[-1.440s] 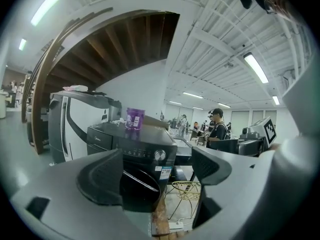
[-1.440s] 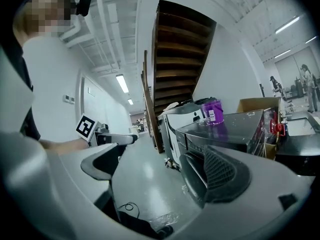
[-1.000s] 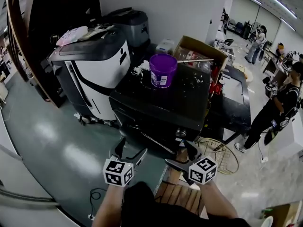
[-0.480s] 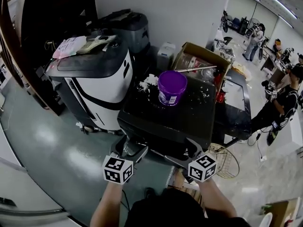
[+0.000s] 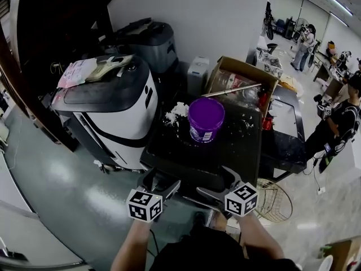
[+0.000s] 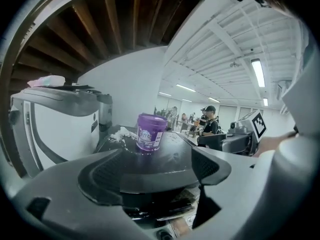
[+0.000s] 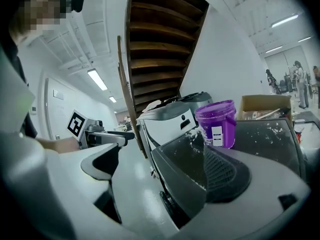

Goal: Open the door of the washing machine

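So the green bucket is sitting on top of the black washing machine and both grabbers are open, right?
Not quite: the bucket is purple, not green, as the head view shows. It does sit on top of the black washing machine, and the left gripper and right gripper are both open.

Grippers you hold: two, your left gripper (image 5: 161,180) and your right gripper (image 5: 213,183).
Washing machine (image 5: 228,151): one.
Purple tub (image 5: 206,119): one.
Cardboard box (image 5: 236,68): one.
Big white and black machine (image 5: 113,113): one.
Grey machine (image 5: 149,41): one.
Wire basket (image 5: 275,200): one.
People you can see: two clear ones, a person in black (image 5: 338,123) and a person far back (image 5: 307,41). Any others are too small to count.
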The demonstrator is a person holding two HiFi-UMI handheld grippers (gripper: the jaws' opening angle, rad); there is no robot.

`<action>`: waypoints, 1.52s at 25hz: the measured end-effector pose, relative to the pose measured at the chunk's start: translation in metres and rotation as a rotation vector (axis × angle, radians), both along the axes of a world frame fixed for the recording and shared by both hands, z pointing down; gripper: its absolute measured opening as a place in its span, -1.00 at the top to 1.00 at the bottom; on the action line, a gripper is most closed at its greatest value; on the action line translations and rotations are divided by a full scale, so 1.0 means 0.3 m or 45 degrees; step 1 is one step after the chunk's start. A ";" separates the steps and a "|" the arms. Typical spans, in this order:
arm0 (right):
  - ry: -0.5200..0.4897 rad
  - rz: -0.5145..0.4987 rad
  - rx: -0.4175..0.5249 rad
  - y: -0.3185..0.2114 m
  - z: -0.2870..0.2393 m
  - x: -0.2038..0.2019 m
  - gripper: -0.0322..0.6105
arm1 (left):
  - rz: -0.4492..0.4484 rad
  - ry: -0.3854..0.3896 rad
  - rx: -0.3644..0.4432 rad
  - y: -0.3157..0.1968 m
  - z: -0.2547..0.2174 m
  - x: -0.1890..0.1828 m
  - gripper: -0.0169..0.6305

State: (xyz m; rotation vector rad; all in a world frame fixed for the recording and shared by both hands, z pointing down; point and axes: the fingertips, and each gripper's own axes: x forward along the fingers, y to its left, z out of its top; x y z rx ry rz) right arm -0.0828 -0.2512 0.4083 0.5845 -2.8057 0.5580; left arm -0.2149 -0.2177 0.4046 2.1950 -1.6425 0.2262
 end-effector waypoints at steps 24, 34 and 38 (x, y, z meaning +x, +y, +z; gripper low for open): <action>0.035 0.412 -0.048 -0.147 0.050 0.065 -0.79 | 0.500 -0.092 -0.029 -0.290 0.070 0.109 -0.42; 0.093 0.610 -0.119 0.074 0.154 0.075 -0.79 | 0.715 -0.045 -0.110 -0.172 0.187 0.138 -0.42; 0.112 0.623 -0.136 0.091 0.196 0.090 -0.75 | 0.757 -0.055 -0.131 -0.172 0.224 0.173 -0.42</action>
